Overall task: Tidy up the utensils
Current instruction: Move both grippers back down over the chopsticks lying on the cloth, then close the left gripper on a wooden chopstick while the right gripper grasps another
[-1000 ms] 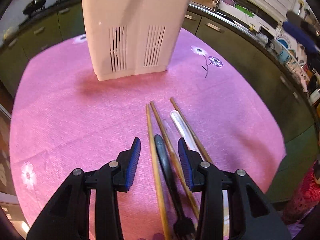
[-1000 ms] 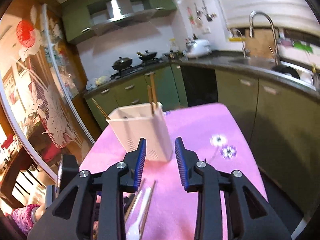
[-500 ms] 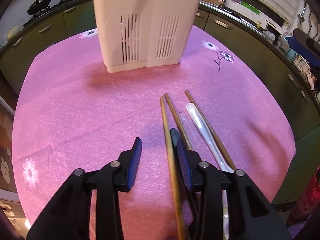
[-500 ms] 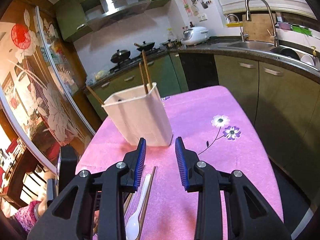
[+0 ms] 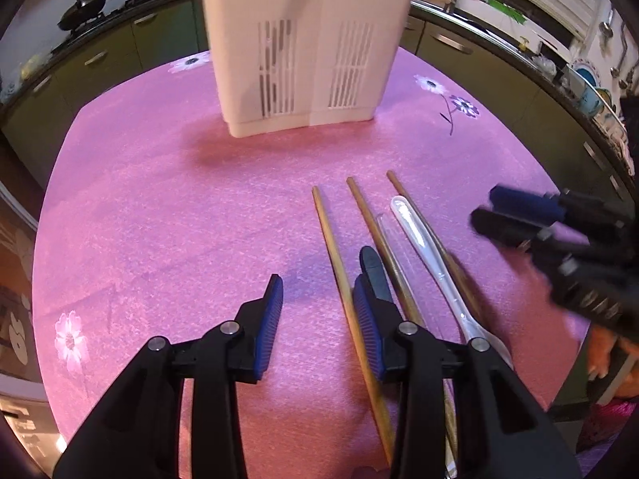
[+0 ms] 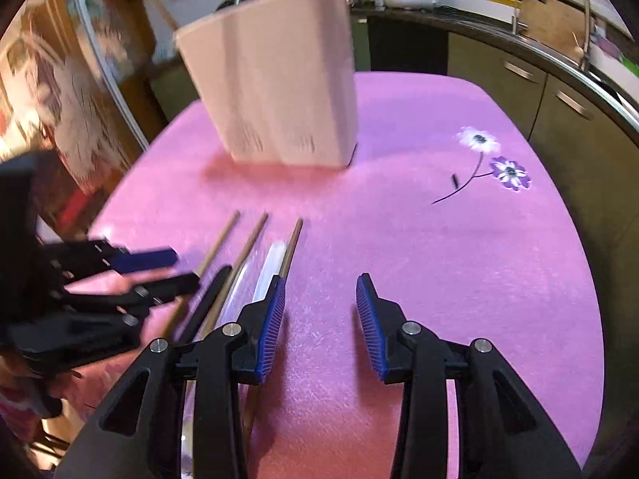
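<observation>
A white slotted utensil holder (image 5: pixel 303 48) (image 6: pixel 275 80) stands at the far side of the pink tablecloth (image 5: pixel 159 199). Three wooden chopsticks (image 5: pixel 367 215) (image 6: pixel 253 239), a clear plastic spoon (image 5: pixel 415 231) (image 6: pixel 271 263) and a black fork handle (image 5: pixel 371 263) (image 6: pixel 211 291) lie side by side in front of it. My left gripper (image 5: pixel 319 311) (image 6: pixel 159 271) is open just above the cloth; the leftmost chopstick (image 5: pixel 331 239) runs along the inside of its right finger. My right gripper (image 6: pixel 321 319) (image 5: pixel 519 215) is low, right of the utensils, its jaws opening over bare cloth.
Green cabinets and a dark counter ring the table. A faucet and sink (image 6: pixel 567 0) are at the right, woks on a stove (image 5: pixel 84 4) at the back left. Printed flowers (image 6: pixel 507 171) mark the cloth's right side. The table edge drops off close behind both grippers.
My right gripper has dropped from high above to just over the cloth, tipped downward and opened a little. The left gripper drifted left, so the fork handle is no longer between its jaws.
</observation>
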A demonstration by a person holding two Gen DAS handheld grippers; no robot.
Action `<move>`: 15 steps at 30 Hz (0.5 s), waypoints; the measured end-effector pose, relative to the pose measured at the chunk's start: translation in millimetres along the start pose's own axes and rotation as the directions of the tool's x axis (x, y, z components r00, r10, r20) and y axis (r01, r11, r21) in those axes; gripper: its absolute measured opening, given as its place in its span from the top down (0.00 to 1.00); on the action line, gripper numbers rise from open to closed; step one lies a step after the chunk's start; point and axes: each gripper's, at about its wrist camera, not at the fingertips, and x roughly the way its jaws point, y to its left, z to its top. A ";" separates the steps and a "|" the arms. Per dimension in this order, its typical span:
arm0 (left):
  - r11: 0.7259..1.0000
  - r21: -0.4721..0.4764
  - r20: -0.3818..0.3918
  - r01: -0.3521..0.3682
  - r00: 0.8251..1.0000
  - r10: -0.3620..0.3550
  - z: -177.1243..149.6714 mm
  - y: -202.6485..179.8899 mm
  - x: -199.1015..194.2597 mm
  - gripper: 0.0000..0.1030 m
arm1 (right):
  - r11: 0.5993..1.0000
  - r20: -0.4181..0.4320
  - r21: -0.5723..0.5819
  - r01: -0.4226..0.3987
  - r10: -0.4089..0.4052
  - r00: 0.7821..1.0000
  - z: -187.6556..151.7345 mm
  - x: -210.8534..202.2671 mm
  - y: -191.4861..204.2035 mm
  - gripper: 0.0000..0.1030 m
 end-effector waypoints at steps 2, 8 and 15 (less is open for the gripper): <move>1.000 -0.001 0.006 0.013 1.000 -0.013 0.1 -0.9 -1.0 0.67 | 1.000 -0.017 -0.014 0.001 -0.001 1.000 -0.3 8.2 4.0 0.63; 1.000 0.027 -0.005 -0.008 1.000 0.008 -1.0 -4.4 4.2 0.66 | 1.000 -0.028 -0.025 0.013 -0.014 1.000 2.7 20.4 10.1 0.63; 0.999 0.039 -0.002 -0.018 1.000 0.018 -2.4 -4.8 4.9 0.66 | 0.998 -0.045 -0.047 0.040 -0.042 0.998 3.2 23.7 16.8 0.63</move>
